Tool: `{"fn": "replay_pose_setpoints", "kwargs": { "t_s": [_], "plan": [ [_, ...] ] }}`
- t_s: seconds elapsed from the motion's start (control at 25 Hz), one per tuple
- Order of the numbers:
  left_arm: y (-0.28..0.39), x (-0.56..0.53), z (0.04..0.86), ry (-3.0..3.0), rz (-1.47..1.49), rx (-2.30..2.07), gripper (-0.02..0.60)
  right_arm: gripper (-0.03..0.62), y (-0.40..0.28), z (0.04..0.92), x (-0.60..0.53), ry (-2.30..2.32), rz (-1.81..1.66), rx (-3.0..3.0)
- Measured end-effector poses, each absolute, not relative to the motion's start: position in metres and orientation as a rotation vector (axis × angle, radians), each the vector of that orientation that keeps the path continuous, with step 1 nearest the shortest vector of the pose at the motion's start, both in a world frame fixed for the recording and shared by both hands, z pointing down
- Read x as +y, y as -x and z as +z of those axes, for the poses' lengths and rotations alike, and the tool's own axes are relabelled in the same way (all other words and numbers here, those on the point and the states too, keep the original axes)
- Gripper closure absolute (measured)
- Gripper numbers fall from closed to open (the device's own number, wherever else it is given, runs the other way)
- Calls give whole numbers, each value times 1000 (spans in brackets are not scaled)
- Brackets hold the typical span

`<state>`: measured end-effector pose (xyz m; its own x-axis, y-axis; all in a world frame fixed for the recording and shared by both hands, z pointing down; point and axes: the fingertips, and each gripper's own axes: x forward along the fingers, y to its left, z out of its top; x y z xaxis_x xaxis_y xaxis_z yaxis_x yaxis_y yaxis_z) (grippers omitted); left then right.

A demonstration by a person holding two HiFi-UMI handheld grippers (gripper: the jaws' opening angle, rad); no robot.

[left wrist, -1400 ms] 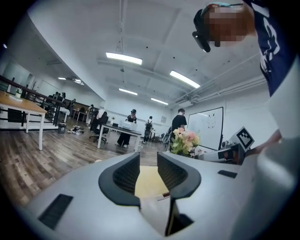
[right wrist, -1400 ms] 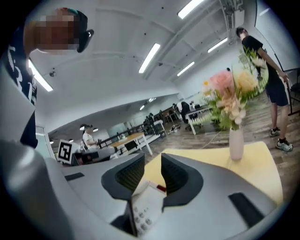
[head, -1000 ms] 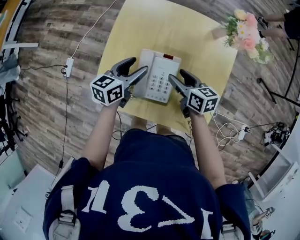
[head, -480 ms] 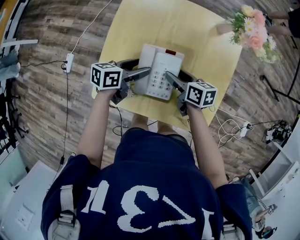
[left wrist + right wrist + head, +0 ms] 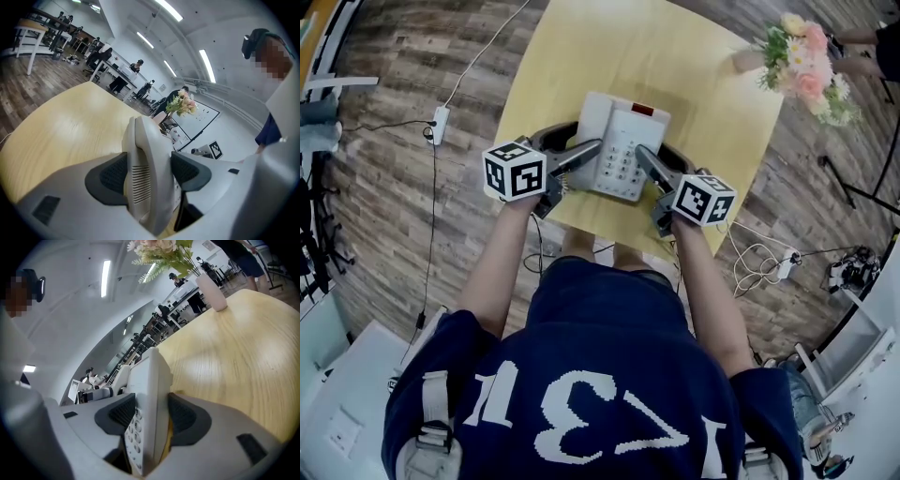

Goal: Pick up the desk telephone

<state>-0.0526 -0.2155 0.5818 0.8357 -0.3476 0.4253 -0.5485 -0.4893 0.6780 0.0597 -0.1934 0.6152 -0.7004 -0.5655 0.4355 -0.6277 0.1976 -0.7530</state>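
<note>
A white desk telephone (image 5: 619,141) with its handset on the left lies on the yellow table (image 5: 581,47). My left gripper (image 5: 572,142) straddles the handset side. In the left gripper view the handset (image 5: 147,173) fills the gap between the two dark pads, which lie close against it. My right gripper (image 5: 661,155) straddles the keypad side, and its jaws are closing. In the right gripper view the phone's edge (image 5: 150,394) stands between the pads, with a thin sliver of table showing by the under pad. The telephone rests on the table.
A vase of flowers (image 5: 802,66) stands at the table's far right corner. On the wooden floor a power strip (image 5: 439,127) lies to the left and cables (image 5: 769,262) to the right. My body is against the near table edge.
Both grippers have slid inward from beside the telephone and now have its left and right edges between their jaws. Both have rolled a little. The telephone has not moved.
</note>
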Motion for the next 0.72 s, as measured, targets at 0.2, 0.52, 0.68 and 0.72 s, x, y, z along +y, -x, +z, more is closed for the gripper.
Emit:
{"fn": "replay_pose_setpoints", "kwargs": {
  "t_s": [0.2,0.52,0.68,0.72],
  "plan": [
    [52,-215,557,-2232,296,-719,285,359,-61,588,-203,-1180,1383,-2488],
    [46,-228,491,-2389,225,-787,287,359,-68,524,-221,-1197,1160,-2644],
    [45,-229,448,-2471,161,-811,288,361,-70,480,-225,-1225,1032,-2719],
    [43,-230,438,-2492,149,-816,288,361,-72,470,-226,-1232,1001,-2735]
  ]
}}
